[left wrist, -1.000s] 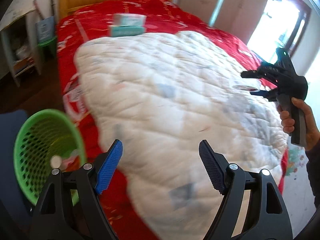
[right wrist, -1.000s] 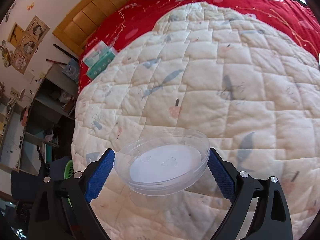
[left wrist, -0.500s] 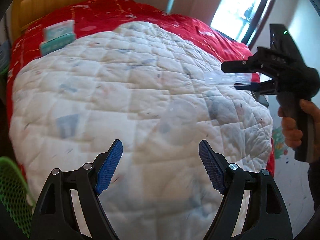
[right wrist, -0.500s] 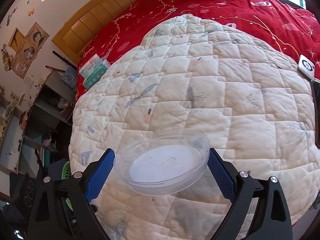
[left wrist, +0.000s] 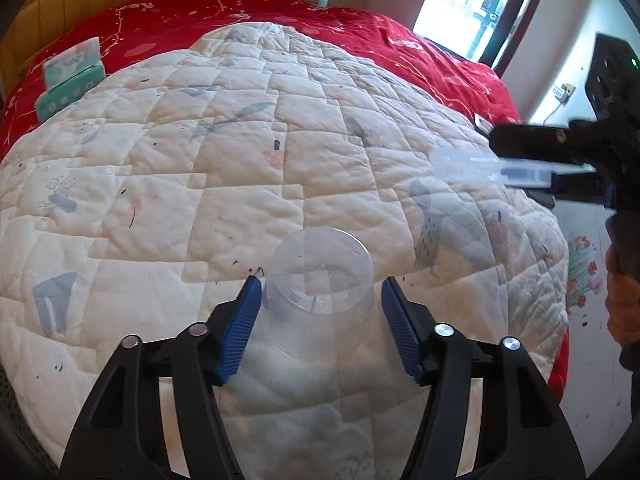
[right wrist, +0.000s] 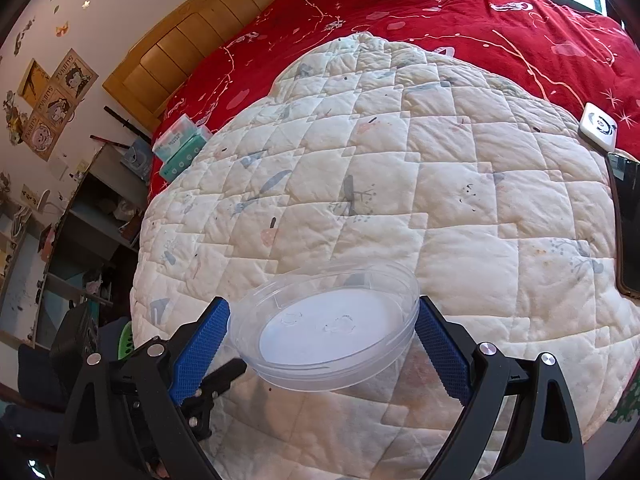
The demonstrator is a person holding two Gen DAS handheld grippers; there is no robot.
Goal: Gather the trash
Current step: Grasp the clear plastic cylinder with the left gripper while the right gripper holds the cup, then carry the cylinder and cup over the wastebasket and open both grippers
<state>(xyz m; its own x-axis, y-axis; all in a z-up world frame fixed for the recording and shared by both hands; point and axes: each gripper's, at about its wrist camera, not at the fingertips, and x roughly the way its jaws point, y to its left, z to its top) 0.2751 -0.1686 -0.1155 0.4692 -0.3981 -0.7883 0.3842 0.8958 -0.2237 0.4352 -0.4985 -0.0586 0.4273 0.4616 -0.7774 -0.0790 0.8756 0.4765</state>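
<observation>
A shallow, round clear-plastic lid [right wrist: 324, 334] sits clamped between the blue-padded fingers of the right gripper [right wrist: 322, 340], held above a white quilted blanket [right wrist: 400, 184] spread over a red patterned bedspread [right wrist: 460, 12]. Two stacked teal tissue packs [right wrist: 182, 148] lie at the quilt's far left edge, near the wooden headboard [right wrist: 208, 28]. A small white square device [right wrist: 599, 126] and a dark phone [right wrist: 626, 224] rest at right. A green mesh basket [right wrist: 127, 340] peeks out lower left.

Daylight from the blown-out window [left wrist: 472, 4] lit my quilt [left wrist: 224, 168] evenly, while fisheye distortion bent both views' dark edges.
</observation>
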